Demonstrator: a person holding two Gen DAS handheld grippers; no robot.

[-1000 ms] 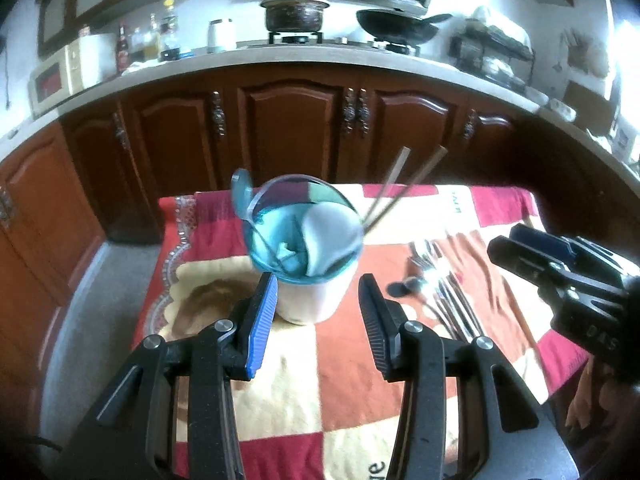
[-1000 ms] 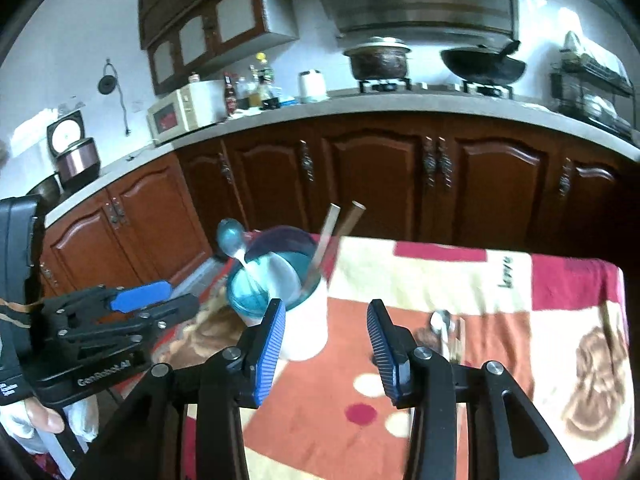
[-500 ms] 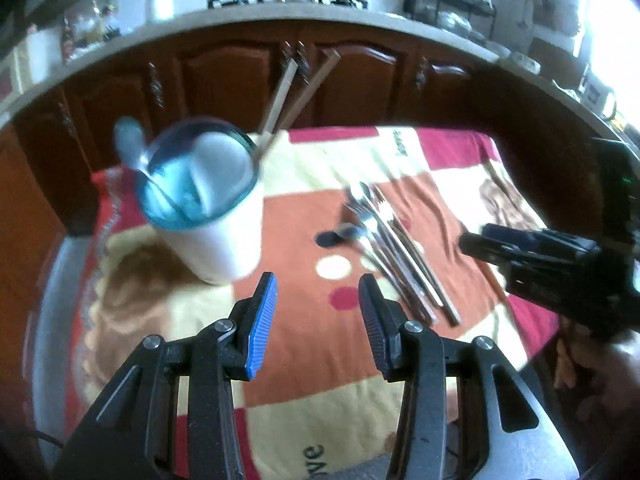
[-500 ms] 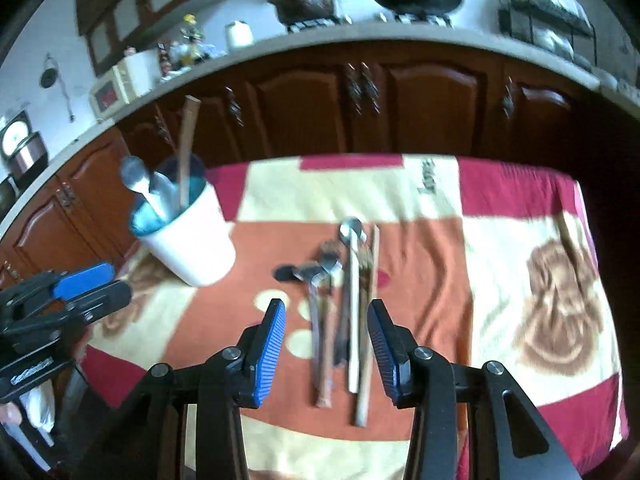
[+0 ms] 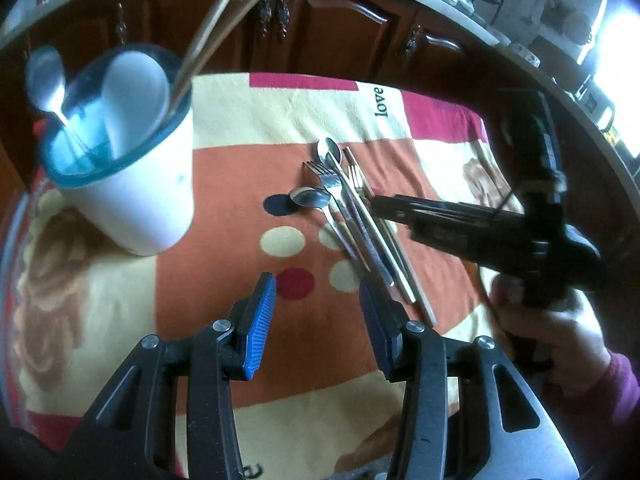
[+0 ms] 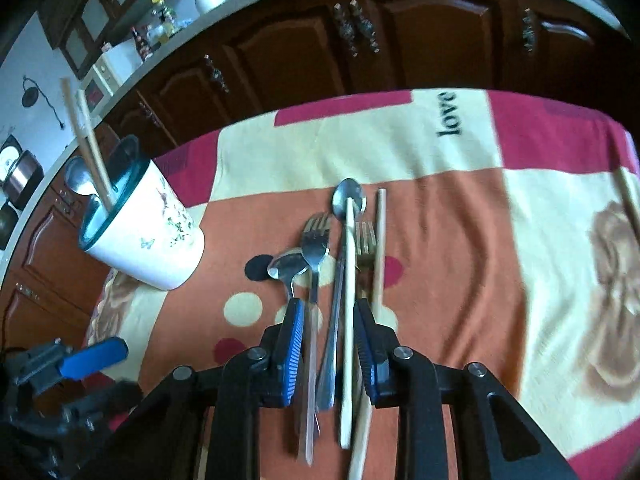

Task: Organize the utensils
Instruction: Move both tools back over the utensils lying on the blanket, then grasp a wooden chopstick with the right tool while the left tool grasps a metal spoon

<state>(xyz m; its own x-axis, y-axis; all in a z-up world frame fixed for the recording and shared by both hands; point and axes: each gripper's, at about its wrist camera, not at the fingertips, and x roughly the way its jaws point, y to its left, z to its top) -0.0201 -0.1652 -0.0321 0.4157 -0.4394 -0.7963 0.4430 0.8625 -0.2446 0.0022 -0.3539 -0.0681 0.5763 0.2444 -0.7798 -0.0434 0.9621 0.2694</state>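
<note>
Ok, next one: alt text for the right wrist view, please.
The open right claw straddles the handles of a pile of cutlery lying on a patchwork tablecloth. To the left a white utensil cup holds chopsticks and a spoon, with dark wood cabinets behind.

Handle ends of the utensil bundle lie behind the right gripper fingers; contact between pads and handles cannot be determined. Beside the bundle, motion blur smears the handles and the cloth pattern. Left of the bundle, the holder cup conceals the lower shafts of its contents. The chopsticks in the cup run past the top frame edge.
</note>
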